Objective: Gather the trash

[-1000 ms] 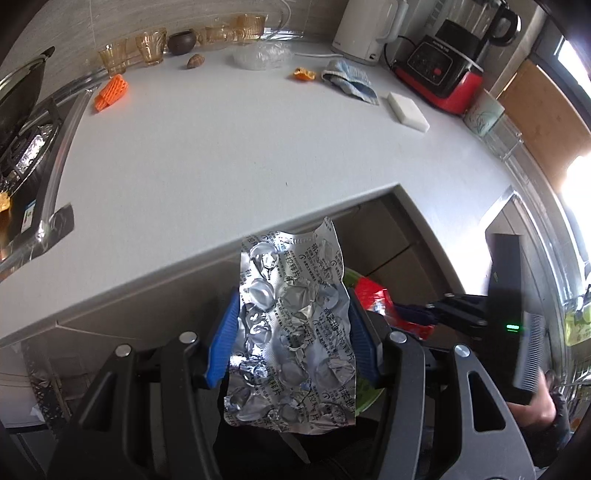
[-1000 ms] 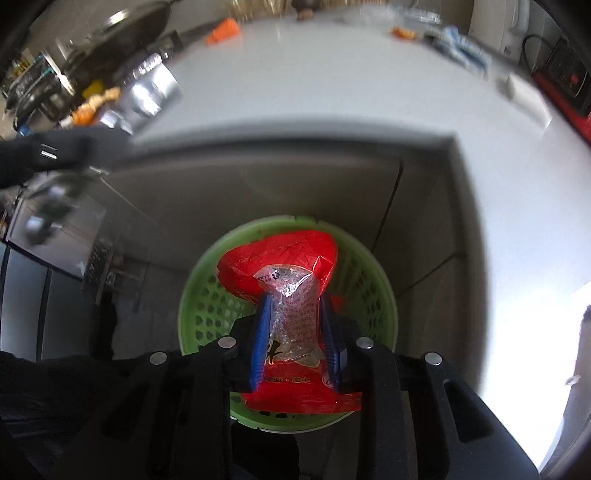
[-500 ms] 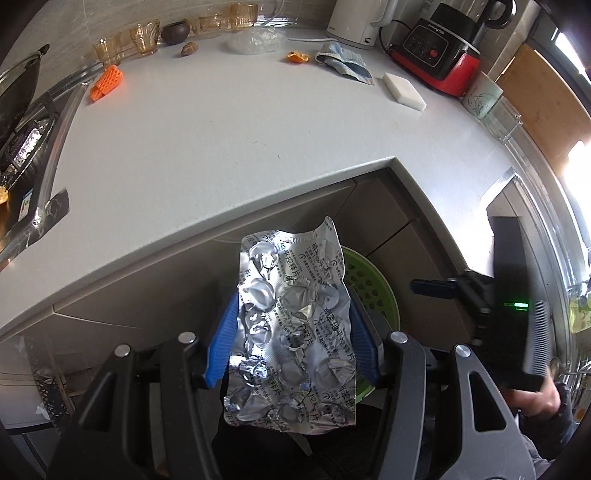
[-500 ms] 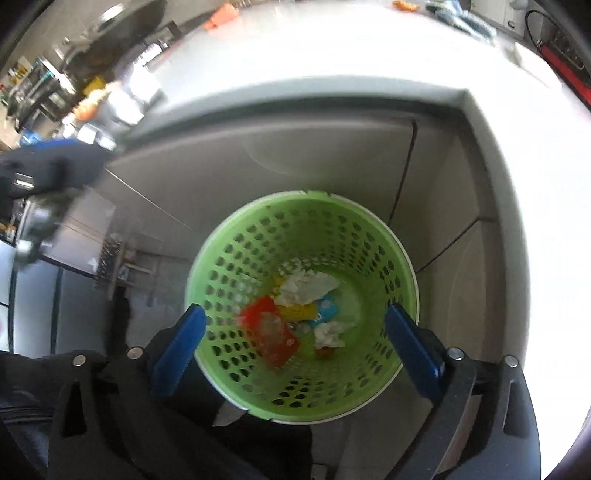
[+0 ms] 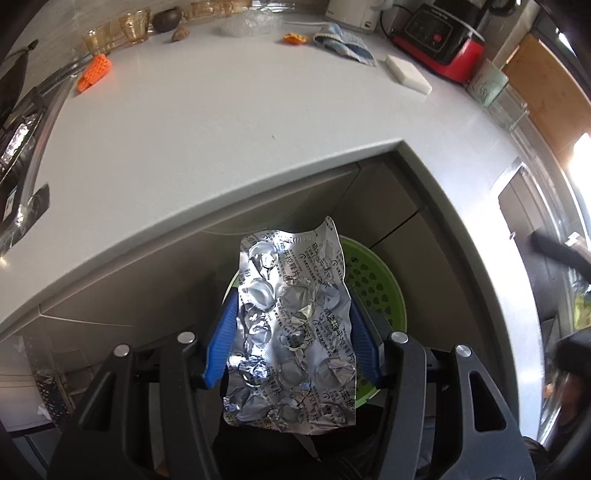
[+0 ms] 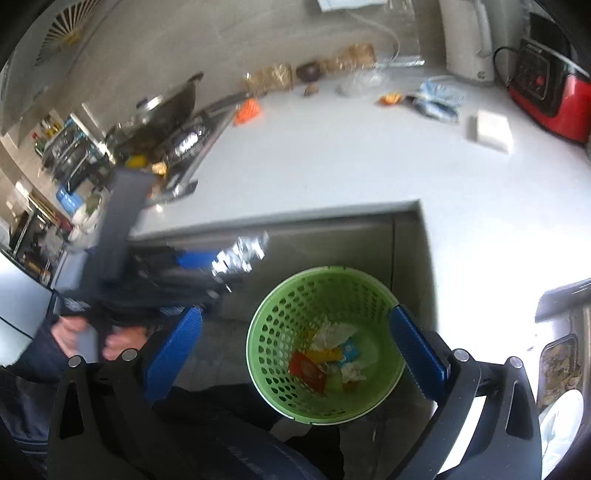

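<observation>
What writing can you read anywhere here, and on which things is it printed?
Crumpled silver foil blister pack, in the left gripper: rows of printed Chinese characters, too creased and small to read reliably.
Red and black appliance on the white counter: panel markings too small.
Wrappers in the green perforated plastic basket: print blurred.

white countertop (image 5: 207, 147) carries an orange ridged piece (image 5: 95, 71) near its left edge, amber glass cups (image 5: 122, 33) and a dark small bowl (image 5: 167, 20) along the back wall. white kettle (image 6: 469, 40) stands beside a red and black appliance (image 5: 443, 48); a white sponge block (image 5: 408, 74) lies just in front. stovetop (image 6: 184, 142) at left, possibly a pan (image 6: 166, 107) on it, blurred.
</observation>
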A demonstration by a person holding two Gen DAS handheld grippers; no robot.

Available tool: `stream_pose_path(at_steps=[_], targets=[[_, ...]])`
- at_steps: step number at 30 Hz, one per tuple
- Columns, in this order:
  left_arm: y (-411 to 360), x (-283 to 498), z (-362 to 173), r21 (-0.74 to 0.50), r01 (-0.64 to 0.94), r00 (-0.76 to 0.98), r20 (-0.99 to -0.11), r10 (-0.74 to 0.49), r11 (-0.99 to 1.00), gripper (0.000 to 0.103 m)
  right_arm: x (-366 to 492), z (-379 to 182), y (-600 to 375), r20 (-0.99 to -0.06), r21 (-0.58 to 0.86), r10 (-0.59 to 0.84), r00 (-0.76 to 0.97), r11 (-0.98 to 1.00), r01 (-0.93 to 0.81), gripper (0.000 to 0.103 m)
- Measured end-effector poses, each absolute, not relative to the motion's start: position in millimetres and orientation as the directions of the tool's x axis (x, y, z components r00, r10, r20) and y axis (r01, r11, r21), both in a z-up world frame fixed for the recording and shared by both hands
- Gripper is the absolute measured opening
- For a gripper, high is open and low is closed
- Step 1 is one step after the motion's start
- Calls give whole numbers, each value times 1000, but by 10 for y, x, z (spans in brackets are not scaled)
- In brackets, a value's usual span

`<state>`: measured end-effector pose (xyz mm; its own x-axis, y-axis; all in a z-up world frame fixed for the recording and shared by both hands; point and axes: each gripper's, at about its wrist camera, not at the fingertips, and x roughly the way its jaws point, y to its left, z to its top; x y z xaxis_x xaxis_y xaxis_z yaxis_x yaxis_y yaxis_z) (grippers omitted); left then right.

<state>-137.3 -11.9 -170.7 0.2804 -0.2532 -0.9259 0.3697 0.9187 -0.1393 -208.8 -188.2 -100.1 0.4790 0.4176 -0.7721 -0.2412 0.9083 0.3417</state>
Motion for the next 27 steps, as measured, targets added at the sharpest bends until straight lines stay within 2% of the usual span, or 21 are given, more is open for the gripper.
stream_pose_path(at_steps=[8, 9, 11, 14, 22, 27], targets=[[-389, -1434, -1868, -78, 424, 266, -942, -206, 902, 58, -2030, -828, -1998, -749, 336, 391, 535, 920, -202, 101], [-404, -1436, -1870, -79, 428, 262, -942, -208, 900, 59, -2037, -815, -2019, -745, 338, 390, 541, 920, -197, 101], [-422, -1436, -1855, -77, 430, 264, -942, -207, 899, 76, -2026, -781, -2044, -736, 343, 387, 555, 920, -187, 101], [-437, -1439, -1798, -65, 433, 286, -936, -206, 899, 84, -2003, -730, -2089, -723, 348, 383, 575, 921, -175, 101], [-410, -1395, -1620, -40, 417, 325, -927, -190, 908, 95, -1892, -632, -2203, -699, 361, 378, 607, 919, -156, 101], [-329, -1301, -1454, -37, 380, 362, -913, -186, 924, 95, -1793, -550, -2215, -689, 354, 370, 624, 922, -156, 101]])
